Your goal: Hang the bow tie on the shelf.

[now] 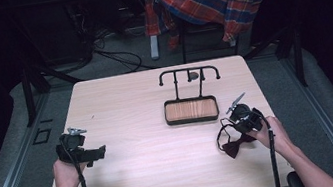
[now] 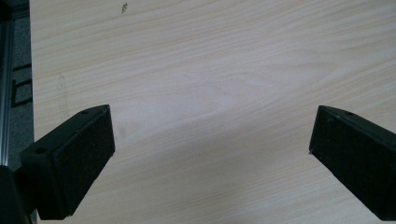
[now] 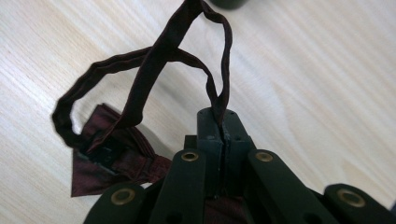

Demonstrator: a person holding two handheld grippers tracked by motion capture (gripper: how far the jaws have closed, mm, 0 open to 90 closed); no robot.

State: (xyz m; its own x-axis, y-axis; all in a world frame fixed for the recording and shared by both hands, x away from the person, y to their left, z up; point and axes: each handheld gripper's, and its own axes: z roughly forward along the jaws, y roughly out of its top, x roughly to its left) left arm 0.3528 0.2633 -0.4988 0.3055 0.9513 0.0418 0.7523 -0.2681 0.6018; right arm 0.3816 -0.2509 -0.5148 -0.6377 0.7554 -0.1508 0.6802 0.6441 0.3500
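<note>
While the bow tie (image 1: pixel 234 146) lies on the table (image 1: pixel 144 127), only its strap (image 3: pixel 154 60) is pinched.
Right gripper (image 3: pixel 223 122) pressed together on the strap; left gripper (image 2: pixel 210 154) spread, idle. Probably bound for the stand (image 1: pixel 190 95), well apart; lift and hang remain.

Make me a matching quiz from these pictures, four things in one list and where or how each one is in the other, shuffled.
Things:
1. bow tie
2. stand with wooden tray
3. left tool
4. right tool

States:
A. jaws wide apart over bare table
B. shut on a dark strap
C. lying on the table at the right, dark red
D. upright at the middle of the table's far side

Pairs: 1-C, 2-D, 3-A, 4-B
</note>
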